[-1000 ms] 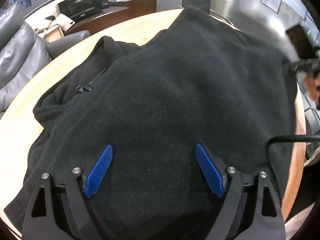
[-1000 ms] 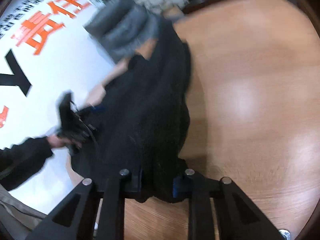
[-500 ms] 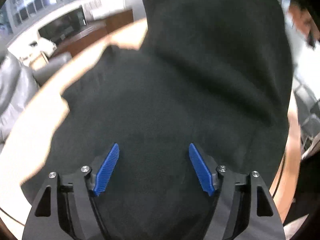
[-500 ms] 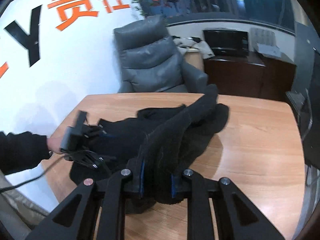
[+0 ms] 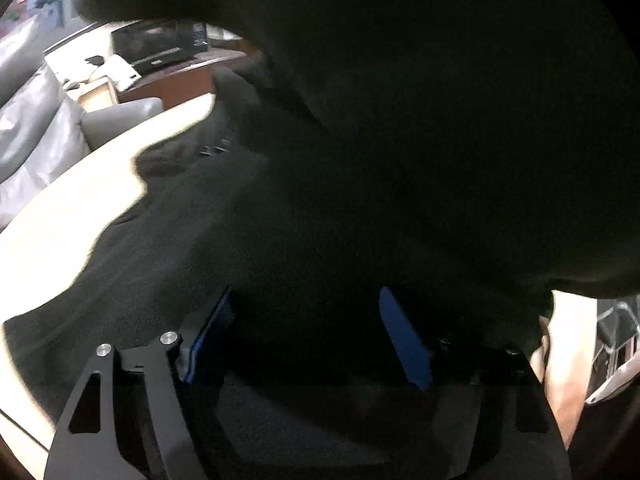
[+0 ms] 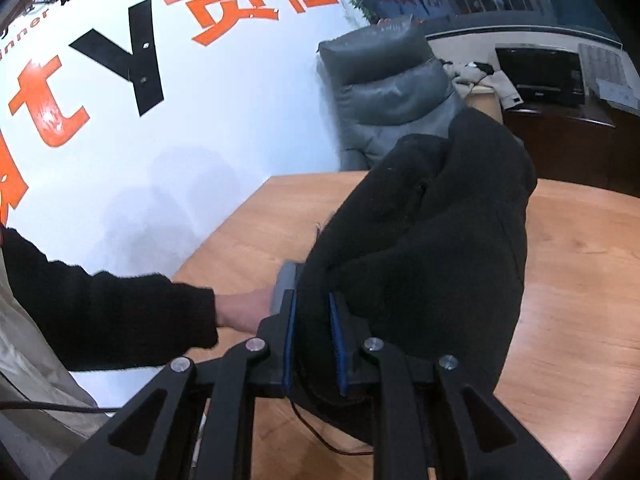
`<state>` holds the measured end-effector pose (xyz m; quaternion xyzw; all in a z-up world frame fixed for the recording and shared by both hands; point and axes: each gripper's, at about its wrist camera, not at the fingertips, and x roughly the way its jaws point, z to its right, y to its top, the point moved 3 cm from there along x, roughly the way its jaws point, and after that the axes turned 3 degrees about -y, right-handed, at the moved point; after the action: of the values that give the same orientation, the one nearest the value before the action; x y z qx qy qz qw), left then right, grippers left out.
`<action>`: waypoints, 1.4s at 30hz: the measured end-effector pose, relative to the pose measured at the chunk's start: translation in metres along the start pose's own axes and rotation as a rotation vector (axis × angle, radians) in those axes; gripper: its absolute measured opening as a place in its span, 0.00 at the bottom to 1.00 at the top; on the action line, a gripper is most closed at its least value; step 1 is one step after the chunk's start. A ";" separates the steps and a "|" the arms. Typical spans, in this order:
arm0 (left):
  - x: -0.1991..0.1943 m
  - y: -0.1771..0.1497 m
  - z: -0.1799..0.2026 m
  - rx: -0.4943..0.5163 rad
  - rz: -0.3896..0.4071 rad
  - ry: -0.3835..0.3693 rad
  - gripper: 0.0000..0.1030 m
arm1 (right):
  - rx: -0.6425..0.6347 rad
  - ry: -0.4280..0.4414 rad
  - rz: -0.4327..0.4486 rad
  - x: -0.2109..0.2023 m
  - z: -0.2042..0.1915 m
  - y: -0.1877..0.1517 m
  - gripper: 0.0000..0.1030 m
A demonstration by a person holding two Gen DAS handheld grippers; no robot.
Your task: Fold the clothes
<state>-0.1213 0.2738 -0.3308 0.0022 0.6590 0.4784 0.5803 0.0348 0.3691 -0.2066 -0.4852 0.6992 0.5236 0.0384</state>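
A black fleece jacket (image 5: 280,240) lies on the wooden table (image 5: 60,232), its collar and zip toward the far left. My left gripper (image 5: 308,332) is open, its blue pads resting low over the fleece, with a lifted fold of the same jacket hanging dark over the view. My right gripper (image 6: 314,336) is shut on an edge of the jacket (image 6: 440,240) and holds that part raised and draped over the left gripper, whose grey body (image 6: 286,284) and the holding hand show beside it.
A grey leather armchair (image 6: 392,92) stands past the far table edge, also in the left wrist view (image 5: 36,128). A dark cabinet with a black printer (image 6: 544,76) is behind. A white wall with orange lettering (image 6: 160,80) is at left. A thin cable (image 6: 332,444) trails on the table.
My right gripper has carried the held jacket edge up and over toward the left gripper, so the fold now covers most of the left wrist view. The left gripper stayed open on the fleece.
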 end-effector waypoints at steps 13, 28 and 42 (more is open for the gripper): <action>0.017 -0.007 -0.005 -0.162 0.086 0.051 0.87 | -0.047 0.089 0.004 0.026 -0.034 0.002 0.00; 0.021 -0.003 0.003 -0.178 0.097 0.043 0.88 | -0.381 -0.481 -0.170 0.073 0.006 -0.050 0.87; 0.017 -0.007 -0.001 -0.224 0.130 0.000 0.88 | -0.159 -0.285 -0.035 0.073 0.028 0.006 0.12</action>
<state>-0.1238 0.2794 -0.3480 -0.0198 0.6001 0.5856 0.5446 -0.0201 0.3440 -0.2561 -0.4196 0.6345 0.6401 0.1079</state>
